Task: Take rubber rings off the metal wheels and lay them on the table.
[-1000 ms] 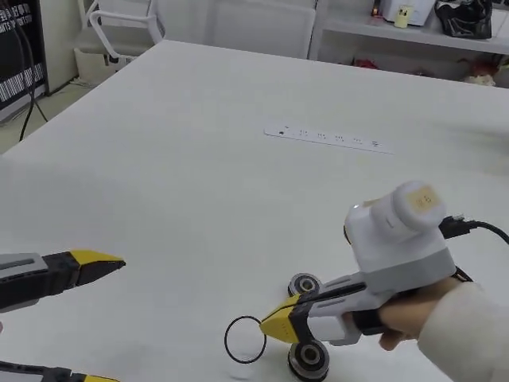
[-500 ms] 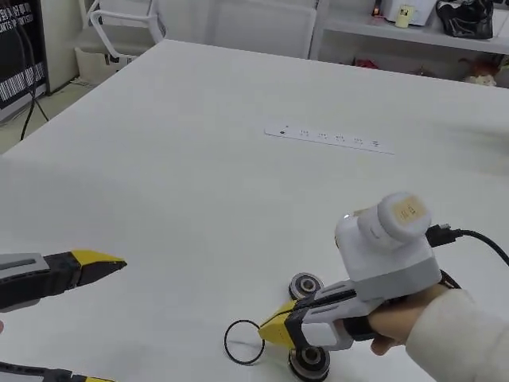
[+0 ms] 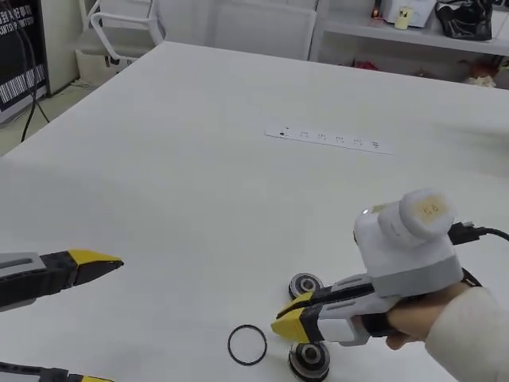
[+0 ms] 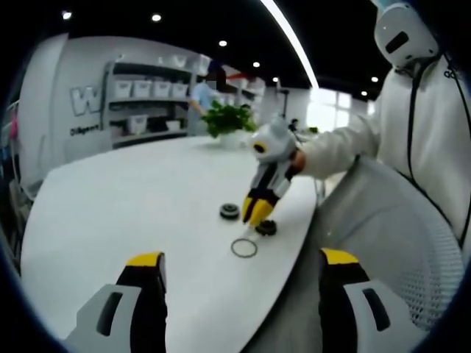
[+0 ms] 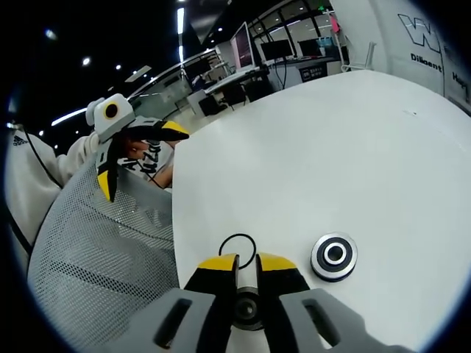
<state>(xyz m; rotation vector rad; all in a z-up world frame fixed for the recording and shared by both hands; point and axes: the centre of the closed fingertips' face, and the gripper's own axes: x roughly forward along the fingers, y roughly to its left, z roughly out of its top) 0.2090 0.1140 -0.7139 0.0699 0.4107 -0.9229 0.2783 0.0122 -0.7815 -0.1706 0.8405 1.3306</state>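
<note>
A thin black rubber ring [image 3: 247, 344] lies flat on the white table [image 3: 199, 183], free of both grippers. My right gripper [image 3: 280, 325] hovers just to the right of it, its jaws a narrow gap apart and holding nothing. Two metal wheels flank that gripper: one [image 3: 305, 285] behind it and one [image 3: 309, 360] in front. In the right gripper view the ring [image 5: 238, 245] sits just past the fingertips, one wheel [image 5: 246, 309] shows under the jaws, and the other [image 5: 335, 256] is at the right. My left gripper [image 3: 99, 322] waits wide open at the lower left, empty.
A white power strip [image 3: 328, 138] lies mid-table, farther back. A white chair [image 3: 119, 24] stands beyond the far left corner, and shelves [image 3: 413, 28] run along the back. A mesh chair back [image 5: 96, 243] is close to the table's near edge.
My right gripper let go of the rubber ring and drew back a little to the right. The ring now rests on the table. The left gripper stayed put.
</note>
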